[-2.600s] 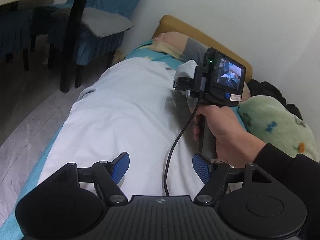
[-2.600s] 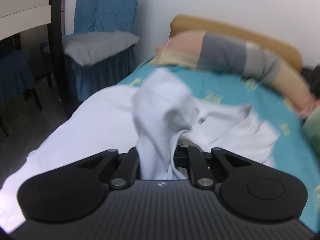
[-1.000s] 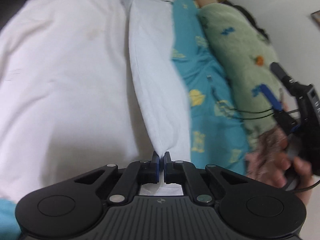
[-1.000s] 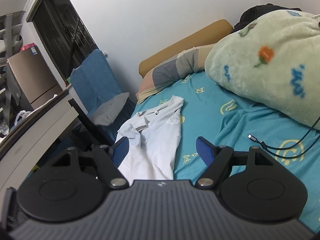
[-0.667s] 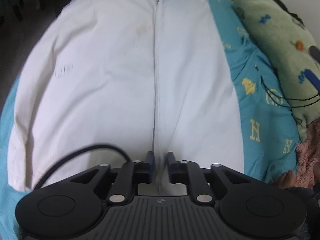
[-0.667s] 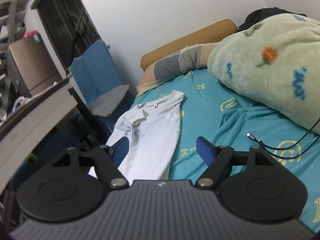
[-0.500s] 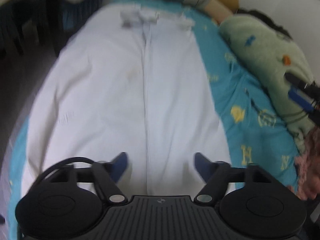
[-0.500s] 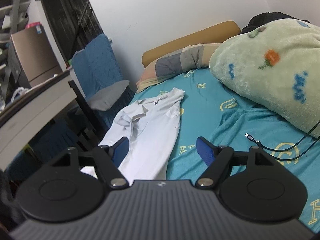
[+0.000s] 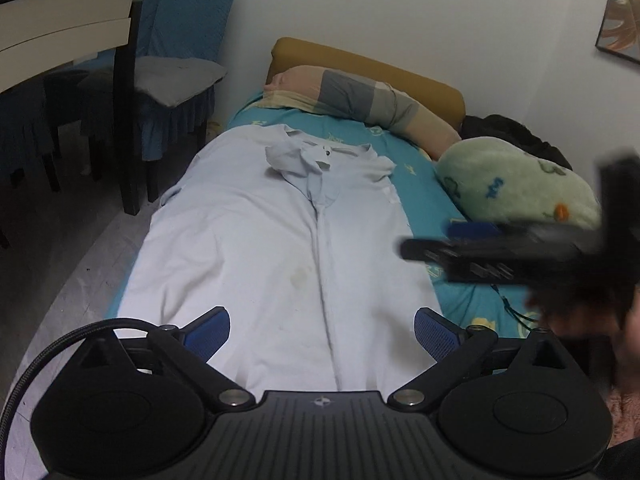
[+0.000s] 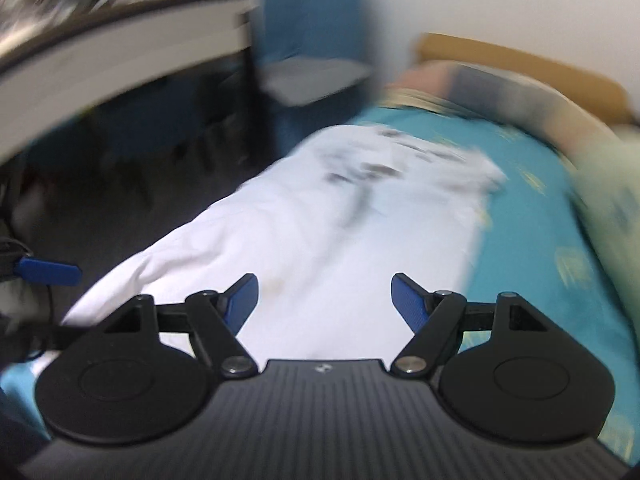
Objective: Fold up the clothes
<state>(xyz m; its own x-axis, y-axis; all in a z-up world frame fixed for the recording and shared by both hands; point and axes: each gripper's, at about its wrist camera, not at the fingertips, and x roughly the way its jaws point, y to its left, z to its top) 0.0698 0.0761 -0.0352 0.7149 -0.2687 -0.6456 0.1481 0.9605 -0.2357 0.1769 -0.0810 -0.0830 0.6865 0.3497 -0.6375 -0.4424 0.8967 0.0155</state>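
A white collared shirt (image 9: 280, 240) lies flat along the teal bed, collar at the far end, its right side folded in to a centre crease. My left gripper (image 9: 322, 328) is open and empty above the shirt's near hem. My right gripper (image 10: 324, 296) is open and empty over the shirt (image 10: 320, 232); that view is motion-blurred. The right gripper also shows blurred at the right of the left wrist view (image 9: 500, 252), held over the bed's right side.
A striped pillow (image 9: 360, 96) and tan headboard (image 9: 372, 64) lie at the bed's far end. A green plush blanket (image 9: 516, 184) sits at the right. A blue-covered chair (image 9: 172, 80) and a table edge (image 9: 60, 32) stand left of the bed.
My left gripper let go of the shirt's folded edge, opened and pulled back. My right gripper swung left from the bed's right side to above the shirt.
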